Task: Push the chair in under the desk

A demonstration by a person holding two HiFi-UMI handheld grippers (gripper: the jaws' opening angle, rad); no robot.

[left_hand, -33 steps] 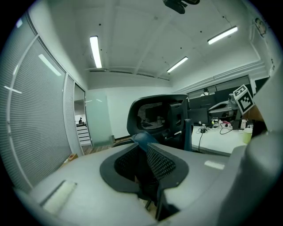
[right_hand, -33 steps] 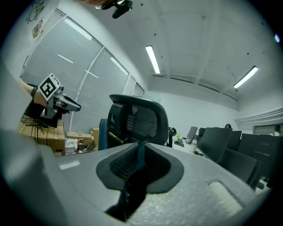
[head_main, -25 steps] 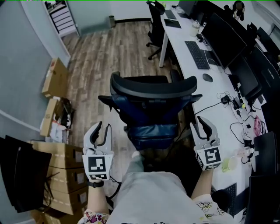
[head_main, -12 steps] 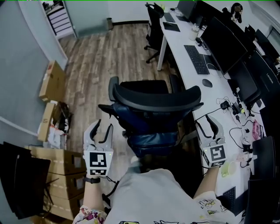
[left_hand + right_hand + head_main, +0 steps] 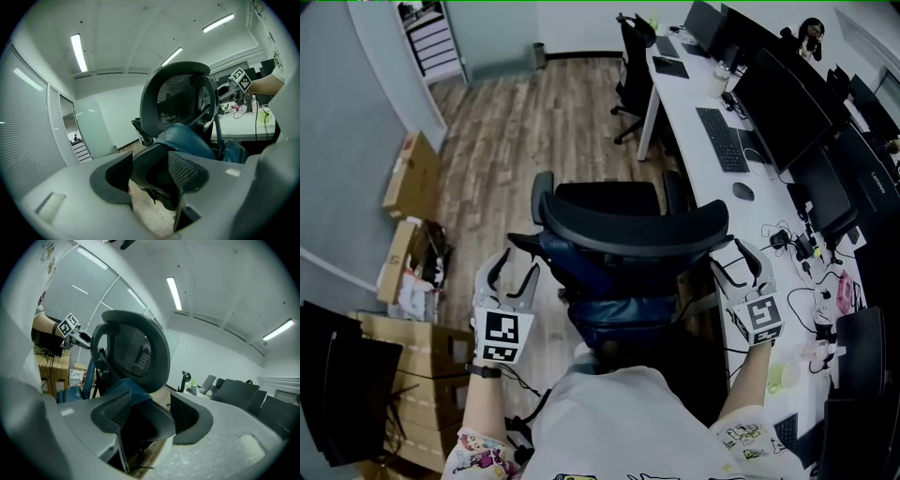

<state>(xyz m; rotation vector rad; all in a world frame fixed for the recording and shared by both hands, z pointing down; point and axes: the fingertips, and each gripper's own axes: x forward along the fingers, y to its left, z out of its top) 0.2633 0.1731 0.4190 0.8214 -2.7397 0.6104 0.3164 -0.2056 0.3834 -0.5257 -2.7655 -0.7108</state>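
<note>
while the black chair [image 5: 628, 225] stands beside the white desk [image 5: 694, 122] with its seat out over the wooden floor [image 5: 516, 131], the left gripper [image 5: 514, 272] and right gripper [image 5: 739, 258] flank its backrest. both pairs of jaws have just been opening and now stand wide apart, each with a dark armrest [image 5: 150, 166] between them, unclamped.
</note>
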